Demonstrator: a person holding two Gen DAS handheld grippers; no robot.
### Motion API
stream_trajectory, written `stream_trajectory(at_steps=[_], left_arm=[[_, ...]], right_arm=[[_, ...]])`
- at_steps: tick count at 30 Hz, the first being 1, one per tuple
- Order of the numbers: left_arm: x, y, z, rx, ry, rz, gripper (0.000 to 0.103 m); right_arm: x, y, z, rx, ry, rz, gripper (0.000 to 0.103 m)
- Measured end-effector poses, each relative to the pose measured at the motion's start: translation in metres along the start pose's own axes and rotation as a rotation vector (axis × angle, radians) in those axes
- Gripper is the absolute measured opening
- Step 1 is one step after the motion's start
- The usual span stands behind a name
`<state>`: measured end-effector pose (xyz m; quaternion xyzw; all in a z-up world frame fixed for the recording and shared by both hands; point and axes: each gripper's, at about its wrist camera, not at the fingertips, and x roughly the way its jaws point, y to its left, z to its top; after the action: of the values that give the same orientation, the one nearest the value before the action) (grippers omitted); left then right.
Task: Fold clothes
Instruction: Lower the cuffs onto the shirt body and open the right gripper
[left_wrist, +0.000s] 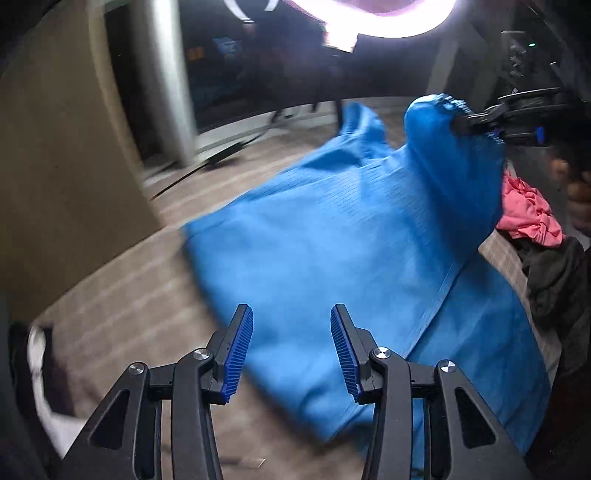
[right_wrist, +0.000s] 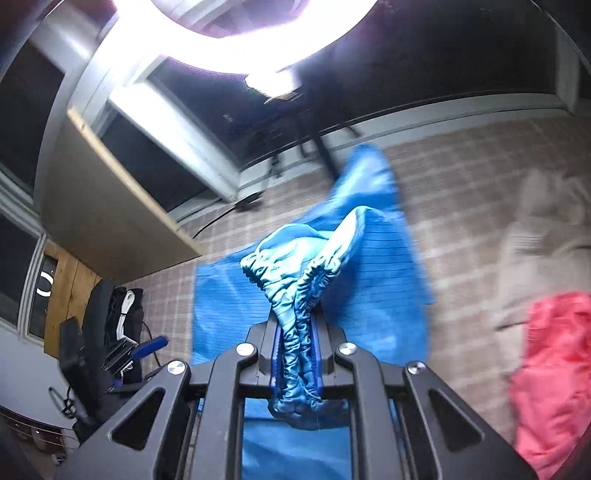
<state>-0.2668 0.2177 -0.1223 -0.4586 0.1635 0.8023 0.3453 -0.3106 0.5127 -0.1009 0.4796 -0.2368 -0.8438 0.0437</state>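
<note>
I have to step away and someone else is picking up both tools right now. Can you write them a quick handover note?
Right tool: shut on the gathered elastic cuff of the blue garment, holding it lifted.
Left tool: open, empty, above the garment's near part.
The rest of the garment lies spread on the checked surface. A pink garment and a dark one wait to the right.
Done: no finished fold visible.
Left: fold the blue garment, then the others.

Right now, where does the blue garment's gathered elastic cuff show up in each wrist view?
Left wrist: the elastic cuff is upper right, pinched by the right gripper.
Right wrist: the cuff sits bottom centre, bunched between that gripper's shut fingers.
Shared landmark: the pink garment, at the right edge in both views.
</note>
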Motion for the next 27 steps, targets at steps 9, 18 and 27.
stream_trajectory(at_steps=[9, 18, 27], left_arm=[[-0.003, 0.039, -0.057, -0.061, 0.028, 0.01, 0.042], [0.005, 0.033, -0.058, -0.038, 0.042, -0.029, 0.042], [0.015, 0.002, -0.021, 0.012, 0.007, -0.081, 0.042]], right_arm=[[0.11, 0.069, -0.021, -0.094, 0.11, -0.006, 0.013], [0.132, 0.083, -0.032, -0.154, 0.184, 0.042, 0.037], [0.035, 0.005, -0.011, -0.125, -0.003, -0.062, 0.055]])
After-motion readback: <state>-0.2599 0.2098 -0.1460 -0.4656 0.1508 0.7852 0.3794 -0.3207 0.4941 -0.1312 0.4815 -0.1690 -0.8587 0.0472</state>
